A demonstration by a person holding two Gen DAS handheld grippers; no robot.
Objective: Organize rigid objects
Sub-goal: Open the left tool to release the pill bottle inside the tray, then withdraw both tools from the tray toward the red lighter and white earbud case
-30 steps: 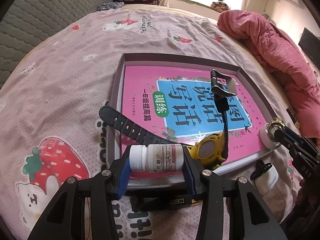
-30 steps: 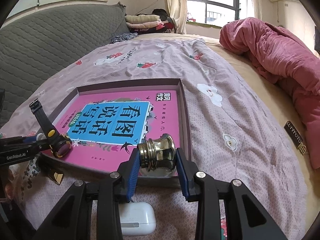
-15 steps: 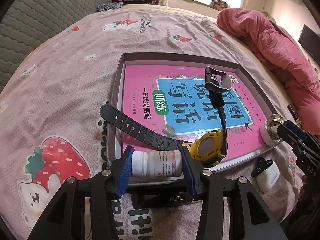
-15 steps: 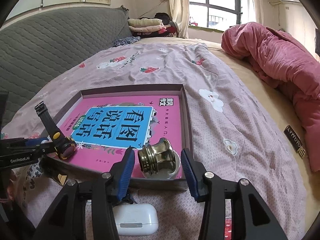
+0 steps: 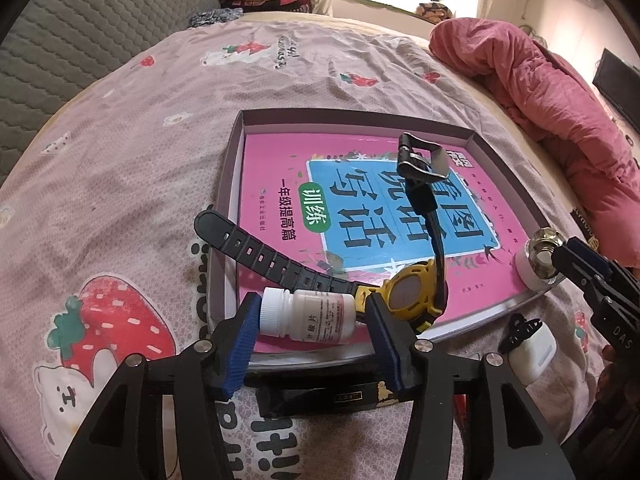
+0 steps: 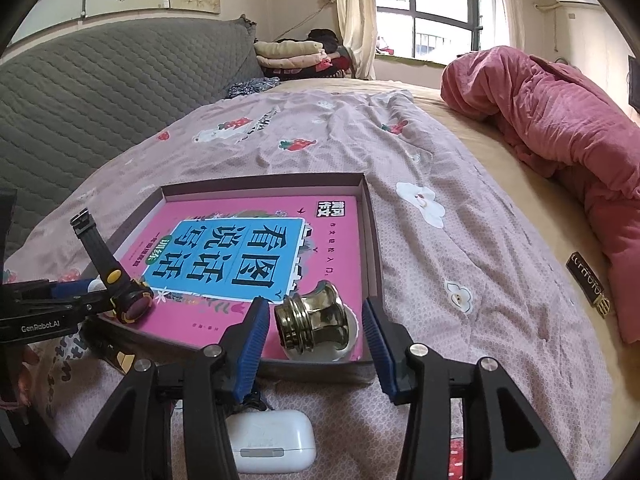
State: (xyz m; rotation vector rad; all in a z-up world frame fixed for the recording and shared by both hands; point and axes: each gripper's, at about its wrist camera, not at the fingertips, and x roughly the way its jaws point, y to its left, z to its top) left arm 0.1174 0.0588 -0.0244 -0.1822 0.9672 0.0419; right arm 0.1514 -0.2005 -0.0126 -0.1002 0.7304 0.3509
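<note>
A shallow box point(image 5: 236, 168) on the bed holds a pink book point(image 5: 272, 184). A white pill bottle point(image 5: 308, 318) lies on its side on the book. My left gripper point(image 5: 313, 304) straddles it with jaws opening; a gap shows at the right pad. A yellow-and-black wristwatch point(image 5: 408, 296) lies beside it, one strap over the box rim. In the right wrist view, a brass knob point(image 6: 316, 326) on a white base rests in the box's point(image 6: 372, 240) near corner. My right gripper point(image 6: 313, 308) is open around it, clear of both sides.
A white earbuds case point(image 6: 272, 446) lies on the bedspread just under my right gripper. A black flat item point(image 5: 320, 396) sits below my left gripper. A pink quilt point(image 6: 560, 120) is bunched at the right; a grey headboard point(image 6: 100, 100) runs along the left.
The right jaws spread and let go of the brass knob, which now rests in the box. The left gripper set the bottle on the book and its jaws widened.
</note>
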